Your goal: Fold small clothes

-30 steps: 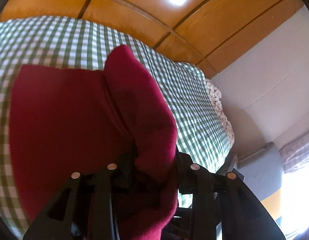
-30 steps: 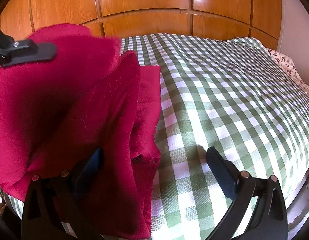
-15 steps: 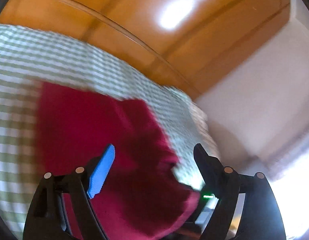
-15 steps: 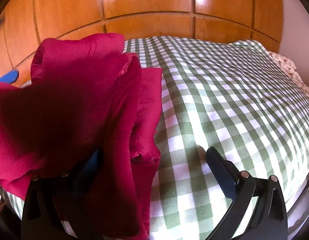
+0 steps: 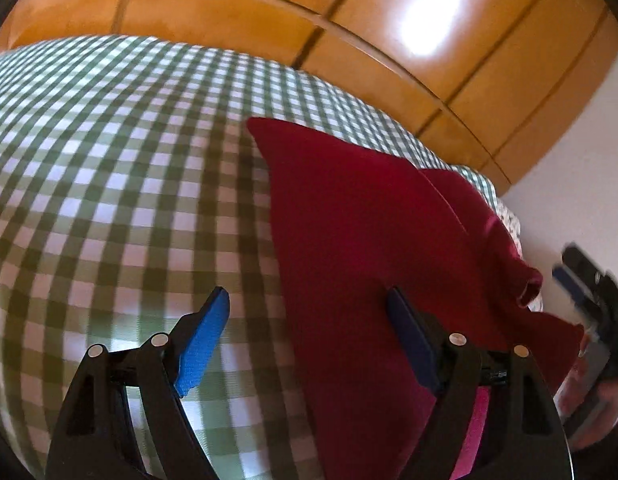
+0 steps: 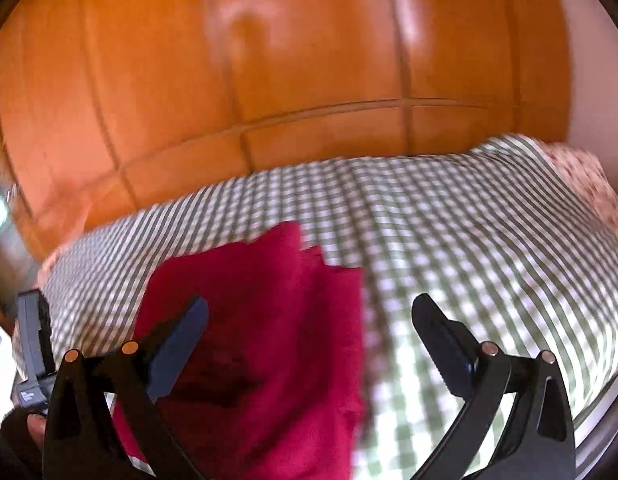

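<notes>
2 black two-finger grippers [image 5: 305, 340] [image 6: 309, 352], both with fingers apart, holding nothing. Just let go of soft dark red cloth [image 5: 369, 248], now lying folded at lower right on green-and-white checked bed cover [image 5: 109, 140]. Looks like 1 fold done; maybe more folding next.

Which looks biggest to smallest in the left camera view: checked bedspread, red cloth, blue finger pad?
1. Checked bedspread
2. Red cloth
3. Blue finger pad, though it sits nearest the camera, so it looks bigger than it really is.

Red garment [image 5: 349, 216] matt soft cloth; checked bedcover [image 5: 109, 160] woven cloth; headboard [image 6: 269, 80] glossy varnished wood w/ glare
</notes>
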`<state>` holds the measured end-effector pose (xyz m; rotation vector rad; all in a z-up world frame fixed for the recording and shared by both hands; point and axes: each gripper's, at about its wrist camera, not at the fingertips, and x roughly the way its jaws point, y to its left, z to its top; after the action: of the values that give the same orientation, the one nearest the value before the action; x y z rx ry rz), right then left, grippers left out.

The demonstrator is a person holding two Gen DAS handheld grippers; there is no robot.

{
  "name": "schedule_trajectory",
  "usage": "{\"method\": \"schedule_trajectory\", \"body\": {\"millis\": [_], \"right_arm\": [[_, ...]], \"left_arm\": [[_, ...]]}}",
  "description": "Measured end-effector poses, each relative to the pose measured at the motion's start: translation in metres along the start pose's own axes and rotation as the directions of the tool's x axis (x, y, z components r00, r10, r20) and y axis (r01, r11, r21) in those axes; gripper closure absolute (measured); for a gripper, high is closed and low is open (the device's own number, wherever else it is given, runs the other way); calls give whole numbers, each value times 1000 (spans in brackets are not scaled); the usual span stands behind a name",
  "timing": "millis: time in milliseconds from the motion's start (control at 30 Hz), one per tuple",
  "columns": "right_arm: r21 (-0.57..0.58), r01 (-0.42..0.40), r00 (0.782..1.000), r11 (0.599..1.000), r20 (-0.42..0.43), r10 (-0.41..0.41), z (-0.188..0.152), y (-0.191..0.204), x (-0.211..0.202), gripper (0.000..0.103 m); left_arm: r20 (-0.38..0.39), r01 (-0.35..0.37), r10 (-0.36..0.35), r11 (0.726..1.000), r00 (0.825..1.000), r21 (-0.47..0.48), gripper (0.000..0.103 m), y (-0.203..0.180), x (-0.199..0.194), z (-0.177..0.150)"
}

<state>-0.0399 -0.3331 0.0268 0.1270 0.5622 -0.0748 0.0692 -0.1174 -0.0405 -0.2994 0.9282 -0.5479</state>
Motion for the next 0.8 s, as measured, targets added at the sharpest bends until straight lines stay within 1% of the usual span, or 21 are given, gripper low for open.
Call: {"method": "schedule_trajectory", "body": {"millis": [33, 67, 133, 167, 200, 233, 267, 367, 433, 467, 567, 633, 700, 800], "right_arm": [[-38, 2, 1000, 999, -23, -2, 0, 9, 6, 2], [-83, 20, 998, 996, -50, -24, -3, 20, 14, 2], [-200, 111, 987, 974, -94, -132, -13, 34, 33, 2], [-228, 151, 979, 962, -99, -177, -18, 34, 38, 2], [-252, 203, 967, 946, -103, -235, -26, 29, 41, 2], [-254, 236, 956, 938, -113, -271, -32, 22, 44, 2], [-230, 243, 950, 942, -137, -279, -38, 10, 44, 2], [-110, 206, 949, 972, -219, -226, -61, -23, 40, 2], [-63, 197, 949, 978, -239, -206, -75, -38, 31, 2], [-57, 204, 948, 977, -237, -212, -80, -41, 26, 2], [-55, 265, 938, 963, -216, -270, -91, -48, 15, 2], [-30, 252, 945, 967, -208, -253, -93, -52, 18, 2], [6, 217, 960, 976, -180, -212, -95, -56, 24, 2], [73, 165, 978, 984, -143, -153, -87, -59, 12, 2]], "left_arm": [[-10, 0, 0, 1000, 1000, 13, 23, -3, 4, -1], [-16, 6, -6, 1000, 1000, 18, 23, -4, 5, -2], [-18, 10, -9, 999, 1000, 37, 23, -9, 6, -3], [-17, 7, -6, 999, 1000, 48, 23, -11, 6, -3], [-16, 6, -5, 998, 1000, 60, 23, -12, 6, -5], [-17, 6, -5, 997, 1000, 75, 23, -14, 6, -7], [-18, 8, -6, 996, 1000, 86, 23, -17, 5, -12], [-47, 47, -42, 992, 998, 113, 23, -25, 9, -16], [-65, 75, -66, 986, 996, 149, 23, -36, 12, -22], [-74, 84, -72, 982, 995, 172, 23, -42, 13, -25], [-95, 95, -74, 966, 993, 240, 23, -61, 17, -35], [-88, 84, -61, 958, 994, 275, 23, -68, 20, -40], [-71, 67, -49, 957, 996, 282, 22, -68, 21, -43], [-75, 84, -70, 973, 995, 215, 22, -60, 20, -39]]}}
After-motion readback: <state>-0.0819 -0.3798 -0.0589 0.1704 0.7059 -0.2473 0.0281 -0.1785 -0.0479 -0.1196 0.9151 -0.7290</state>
